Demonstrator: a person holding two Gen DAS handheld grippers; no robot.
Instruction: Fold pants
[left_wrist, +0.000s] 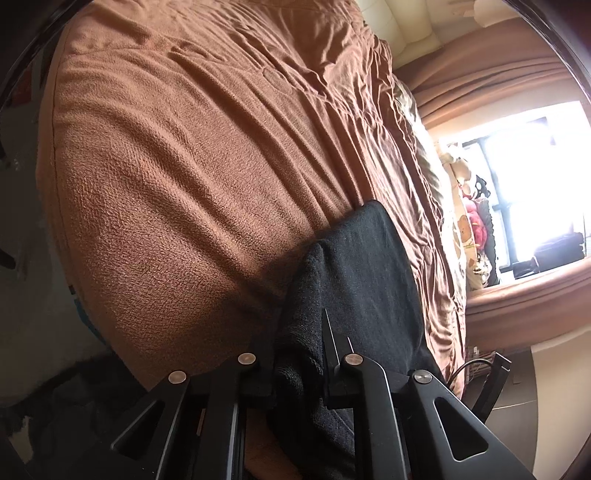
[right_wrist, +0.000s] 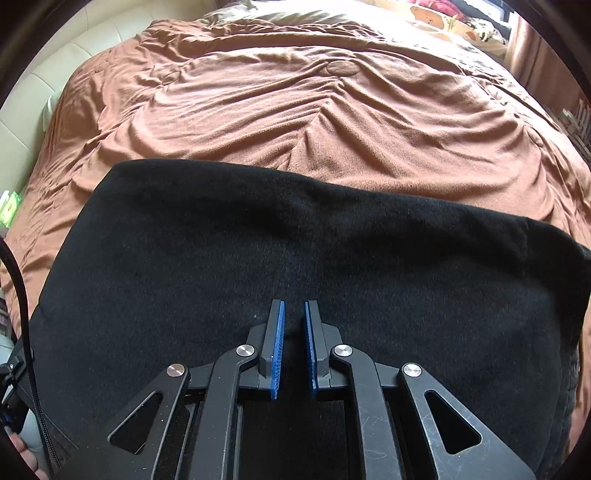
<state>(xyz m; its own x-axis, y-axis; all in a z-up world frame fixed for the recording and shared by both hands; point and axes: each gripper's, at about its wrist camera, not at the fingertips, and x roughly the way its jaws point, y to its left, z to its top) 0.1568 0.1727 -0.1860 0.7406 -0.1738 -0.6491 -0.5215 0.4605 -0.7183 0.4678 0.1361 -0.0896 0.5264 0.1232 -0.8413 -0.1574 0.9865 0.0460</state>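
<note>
The black pants (right_wrist: 258, 236) lie folded in a broad flat slab on the brown bedspread (right_wrist: 295, 122), filling the near half of the right wrist view. Just above their middle hangs my right gripper (right_wrist: 294, 306), its blue pads (right_wrist: 277, 347) drawn close together with nothing between them. In the left wrist view a thick bunched edge of the pants (left_wrist: 362, 266) rises between the fingers of my left gripper (left_wrist: 299, 332), which is shut on it. The cloth hides the left finger's tip.
The wrinkled bedspread (left_wrist: 184, 166) covers the whole bed. A cream padded headboard (right_wrist: 55, 74) is at the far left, with pillows and plush toys (left_wrist: 472, 221) by a bright window (left_wrist: 535, 177). A black cable (right_wrist: 18, 295) and a hand (right_wrist: 22, 458) show at the lower left.
</note>
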